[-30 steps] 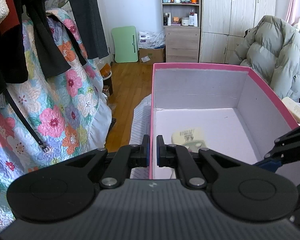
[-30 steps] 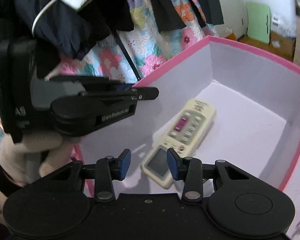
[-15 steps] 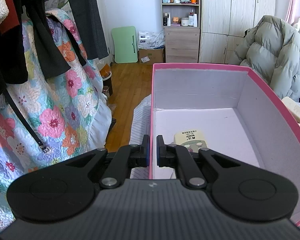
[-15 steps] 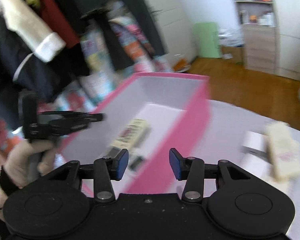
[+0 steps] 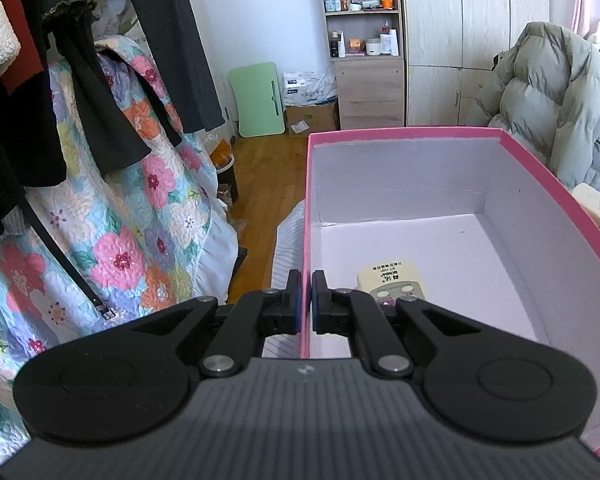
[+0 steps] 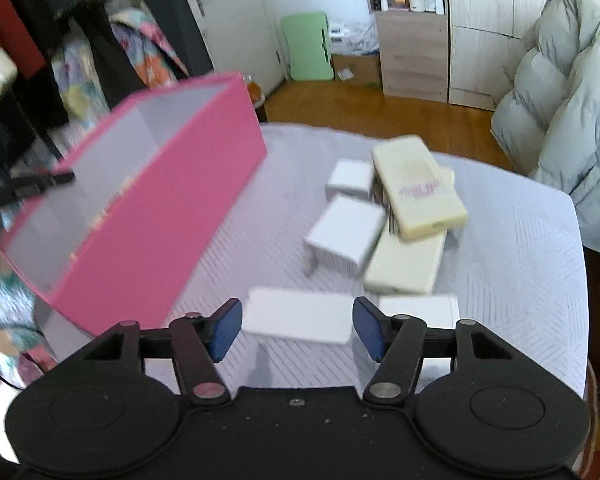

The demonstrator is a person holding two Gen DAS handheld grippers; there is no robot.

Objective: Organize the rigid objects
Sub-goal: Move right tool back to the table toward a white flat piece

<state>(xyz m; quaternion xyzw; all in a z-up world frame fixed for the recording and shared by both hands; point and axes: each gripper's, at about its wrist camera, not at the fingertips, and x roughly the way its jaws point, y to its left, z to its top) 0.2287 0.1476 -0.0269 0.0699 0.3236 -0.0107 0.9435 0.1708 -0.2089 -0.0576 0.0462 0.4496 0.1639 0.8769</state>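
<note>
My left gripper [image 5: 306,300] is shut on the near left wall of the pink box [image 5: 400,134], pinching the thin card. A cream remote control [image 5: 392,280] lies on the box floor just past the fingers. In the right wrist view the pink box [image 6: 172,208] stands at the left. My right gripper [image 6: 297,320] hangs over the table with its jaws opening. A flat white box [image 6: 300,318] lies below, between the fingers, and the pads do not touch it. Beyond it lie a cream remote [image 6: 416,188], a cream slab [image 6: 408,264] and white boxes [image 6: 346,228].
The table wears a white patterned cloth [image 6: 520,260], with its edge to the right. A grey puffy coat [image 6: 560,100] hangs beyond it. A floral quilt [image 5: 120,220] and dark hanging clothes [image 5: 80,80] crowd the left. A wooden shelf cabinet [image 5: 364,60] stands at the back.
My right gripper came out of the pink box, swung right over the table and widened its jaws. The remote control stayed in the box. The left gripper kept still.
</note>
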